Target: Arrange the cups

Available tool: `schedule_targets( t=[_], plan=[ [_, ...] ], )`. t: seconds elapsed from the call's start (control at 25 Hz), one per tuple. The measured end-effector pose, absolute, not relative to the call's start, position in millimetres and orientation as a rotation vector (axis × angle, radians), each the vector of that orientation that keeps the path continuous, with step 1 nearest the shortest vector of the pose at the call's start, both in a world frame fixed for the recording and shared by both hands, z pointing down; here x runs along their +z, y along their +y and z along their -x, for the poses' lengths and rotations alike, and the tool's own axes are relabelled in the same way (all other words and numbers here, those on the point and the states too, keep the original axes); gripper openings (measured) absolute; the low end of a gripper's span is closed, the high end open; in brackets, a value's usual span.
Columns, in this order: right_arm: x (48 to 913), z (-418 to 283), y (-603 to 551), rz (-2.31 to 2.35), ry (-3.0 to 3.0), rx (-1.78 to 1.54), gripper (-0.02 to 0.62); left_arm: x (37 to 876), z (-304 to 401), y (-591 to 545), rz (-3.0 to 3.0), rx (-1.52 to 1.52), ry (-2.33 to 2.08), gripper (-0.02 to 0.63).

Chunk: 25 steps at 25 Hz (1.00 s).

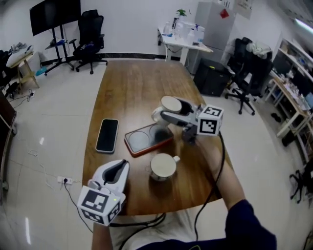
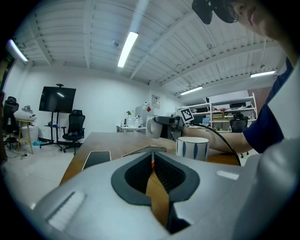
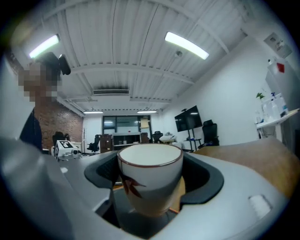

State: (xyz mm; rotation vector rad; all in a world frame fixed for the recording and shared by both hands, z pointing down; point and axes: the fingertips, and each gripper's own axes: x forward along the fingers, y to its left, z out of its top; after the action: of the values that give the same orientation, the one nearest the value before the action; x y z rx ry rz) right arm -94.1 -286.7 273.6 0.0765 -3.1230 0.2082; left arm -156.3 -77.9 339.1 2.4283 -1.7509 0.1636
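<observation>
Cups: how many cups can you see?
2. The red-rimmed cup is up in the right gripper's jaws, over the table. The blue-striped cup stands on the table, nearer the person. None looks hidden.

Wooden table (image 1: pixel 132 93), glossy floor (image 1: pixel 49 122), black chair (image 1: pixel 90 29), monitor (image 1: pixel 54 14).

Left gripper (image 1: pixel 122 165) closed, right (image 1: pixel 165 113) around cup (image 3: pixel 150 177)

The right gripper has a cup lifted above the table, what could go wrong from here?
The held cup is gripped only by its sides in the right gripper. It might slip and drop towards the orange-rimmed tray or the table. Setting it down carelessly could also knock the striped cup nearby.
</observation>
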Motion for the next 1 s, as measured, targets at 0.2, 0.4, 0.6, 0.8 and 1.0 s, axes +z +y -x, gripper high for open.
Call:
schedule_targets(
  t=[0.2, 0.4, 0.6, 0.8, 1.0],
  plan=[
    [287, 157, -245, 0.058, -3.004, 0.235, 0.385, 339, 161, -78, -2.424, 0.150, -1.755, 0.005],
    [297, 182, -212, 0.156, -2.951, 0.215, 0.385, 344, 162, -73, -2.424, 0.146, -1.755, 0.005],
    [310, 187, -201, 0.209, -2.919, 0.196, 0.385, 342, 162, -74, -2.424, 0.140, -1.752, 0.005],
    [322, 188, -199, 0.248, -2.877, 0.151, 0.385, 335, 160, -78, -2.417, 0.132, -1.757, 0.005],
    [327, 183, -195, 0.307, -2.916, 0.031, 0.387, 338, 163, -76, -2.416, 0.133, -1.754, 0.005]
  ],
)
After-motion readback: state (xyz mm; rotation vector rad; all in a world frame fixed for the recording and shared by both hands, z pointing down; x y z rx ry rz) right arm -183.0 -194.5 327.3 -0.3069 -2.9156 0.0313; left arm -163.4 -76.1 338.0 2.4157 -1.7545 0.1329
